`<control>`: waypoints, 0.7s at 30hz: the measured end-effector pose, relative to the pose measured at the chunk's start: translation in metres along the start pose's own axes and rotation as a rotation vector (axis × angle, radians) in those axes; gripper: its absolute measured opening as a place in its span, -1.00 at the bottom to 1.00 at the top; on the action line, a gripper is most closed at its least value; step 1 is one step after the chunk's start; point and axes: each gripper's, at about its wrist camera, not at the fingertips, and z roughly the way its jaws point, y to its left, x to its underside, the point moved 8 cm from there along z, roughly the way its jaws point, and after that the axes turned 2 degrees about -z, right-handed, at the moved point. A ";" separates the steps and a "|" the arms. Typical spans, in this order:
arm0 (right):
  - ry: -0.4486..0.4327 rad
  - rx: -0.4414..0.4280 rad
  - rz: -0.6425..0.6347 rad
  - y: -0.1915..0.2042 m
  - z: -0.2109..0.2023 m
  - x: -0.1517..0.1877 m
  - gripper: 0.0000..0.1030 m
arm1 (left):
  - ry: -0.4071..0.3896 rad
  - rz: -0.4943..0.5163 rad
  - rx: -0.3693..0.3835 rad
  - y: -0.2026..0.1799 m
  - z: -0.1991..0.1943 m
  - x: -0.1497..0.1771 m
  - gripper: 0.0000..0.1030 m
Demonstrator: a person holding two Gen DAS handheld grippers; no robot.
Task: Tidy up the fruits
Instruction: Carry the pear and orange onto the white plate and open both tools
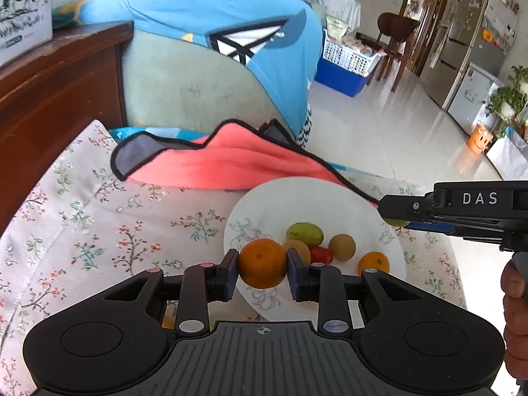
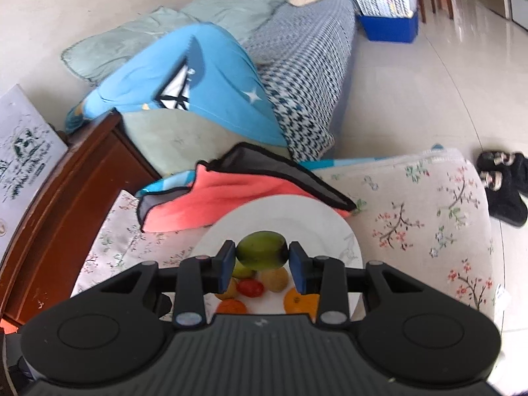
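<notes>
In the left wrist view my left gripper [image 1: 262, 262] is shut on an orange [image 1: 262, 263], held over the near rim of a white plate [image 1: 297, 198]. On the plate lie a green mango [image 1: 304, 233], a brownish fruit [image 1: 342, 247], a red tomato [image 1: 321, 254] and a second orange [image 1: 374, 263]. My right gripper [image 2: 262, 254] is shut on a green fruit [image 2: 261, 250] above the same plate [image 2: 330, 224]; below it lie the tomato [image 2: 250, 287] and an orange [image 2: 302, 302]. The right gripper's body [image 1: 462, 211] enters from the right in the left wrist view.
The plate rests on a floral cloth [image 1: 99, 214] beside a pink towel [image 1: 224, 161]. A blue-covered sofa [image 1: 214, 49] stands behind, a wooden cabinet [image 1: 49, 82] to the left. Tiled floor [image 1: 396, 125] lies to the right, with black slippers [image 2: 505, 184] next to the cloth.
</notes>
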 end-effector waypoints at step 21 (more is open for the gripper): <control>0.058 0.063 0.090 -0.030 0.034 0.009 -0.27 | 0.037 -0.001 0.026 -0.014 0.024 0.003 -0.40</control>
